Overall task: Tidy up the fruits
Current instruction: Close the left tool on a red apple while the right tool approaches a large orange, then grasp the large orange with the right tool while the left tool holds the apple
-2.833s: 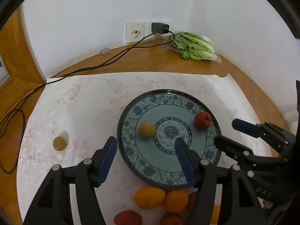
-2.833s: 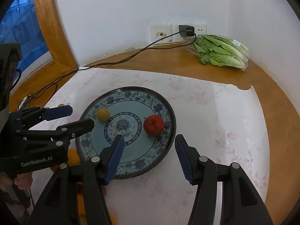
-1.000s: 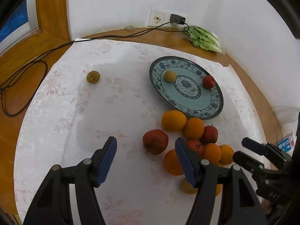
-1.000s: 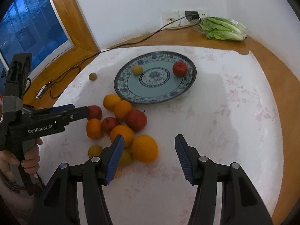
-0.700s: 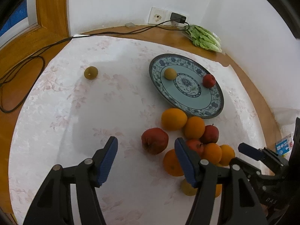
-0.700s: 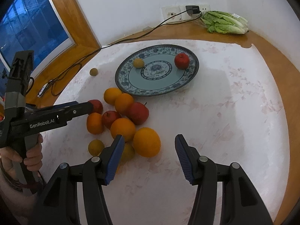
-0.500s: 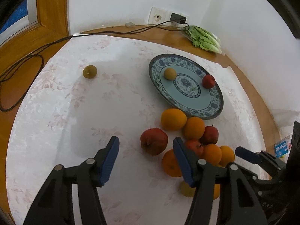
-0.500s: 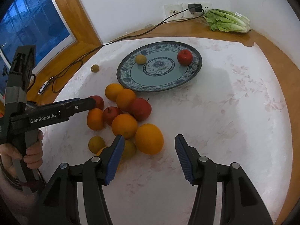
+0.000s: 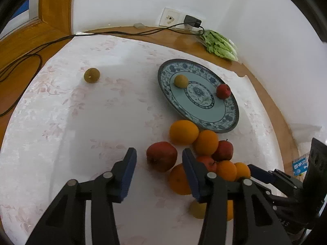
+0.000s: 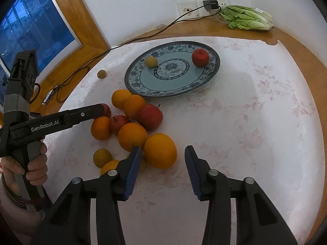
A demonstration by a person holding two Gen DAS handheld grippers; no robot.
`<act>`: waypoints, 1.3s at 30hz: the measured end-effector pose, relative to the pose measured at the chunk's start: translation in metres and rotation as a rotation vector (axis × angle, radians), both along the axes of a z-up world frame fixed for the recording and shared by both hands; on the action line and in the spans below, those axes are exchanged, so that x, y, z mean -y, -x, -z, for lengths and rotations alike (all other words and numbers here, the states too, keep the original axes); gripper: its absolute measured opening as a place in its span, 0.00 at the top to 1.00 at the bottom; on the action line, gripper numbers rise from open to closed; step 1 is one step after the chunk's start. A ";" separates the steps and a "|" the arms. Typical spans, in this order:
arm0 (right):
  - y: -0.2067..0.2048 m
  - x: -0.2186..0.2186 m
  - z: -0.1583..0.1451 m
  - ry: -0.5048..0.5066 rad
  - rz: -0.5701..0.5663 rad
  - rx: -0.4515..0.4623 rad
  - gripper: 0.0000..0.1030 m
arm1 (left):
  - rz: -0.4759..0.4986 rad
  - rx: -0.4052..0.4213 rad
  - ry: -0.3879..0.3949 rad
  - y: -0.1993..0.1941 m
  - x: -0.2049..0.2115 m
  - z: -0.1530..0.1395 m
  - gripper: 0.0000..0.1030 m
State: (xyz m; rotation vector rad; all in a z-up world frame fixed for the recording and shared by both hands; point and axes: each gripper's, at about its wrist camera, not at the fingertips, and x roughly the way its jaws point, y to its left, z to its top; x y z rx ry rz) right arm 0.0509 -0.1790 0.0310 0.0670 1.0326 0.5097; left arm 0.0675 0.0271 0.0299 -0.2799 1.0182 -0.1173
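Here, red apple [image 9: 161,156] between closing left claw [image 9: 159,160] pads, orange [image 10: 160,150] between closing right claw [image 10: 162,159] pads, both ungripped.

The left black plastic two-finger gripper [image 9: 159,168] has angular, strut-like arms with triangular cut-outs, round silver pivot screws at the joints, and ribbed blue pads [image 9: 127,174] lining the inner faces of its fingers. The right black plastic two-finger gripper [image 10: 162,170] is built the same way, with matching ribbed blue pads [image 10: 132,171] and silver screws. Seen from the side, the left tool bears white "GenRobot.AI" lettering on its long black body, above a grey handle held by a bare hand [image 10: 33,169].
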 end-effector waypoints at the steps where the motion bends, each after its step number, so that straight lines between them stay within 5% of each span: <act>1: 0.000 0.000 0.000 -0.001 -0.002 0.002 0.58 | 0.002 0.002 0.001 0.000 0.000 0.000 0.55; 14: 0.002 0.000 -0.001 -0.011 -0.008 0.010 0.66 | -0.008 0.001 0.028 0.001 0.000 0.001 0.70; 39: 0.004 -0.002 -0.003 0.033 -0.012 0.027 0.66 | -0.007 -0.015 0.001 0.003 0.003 0.005 0.69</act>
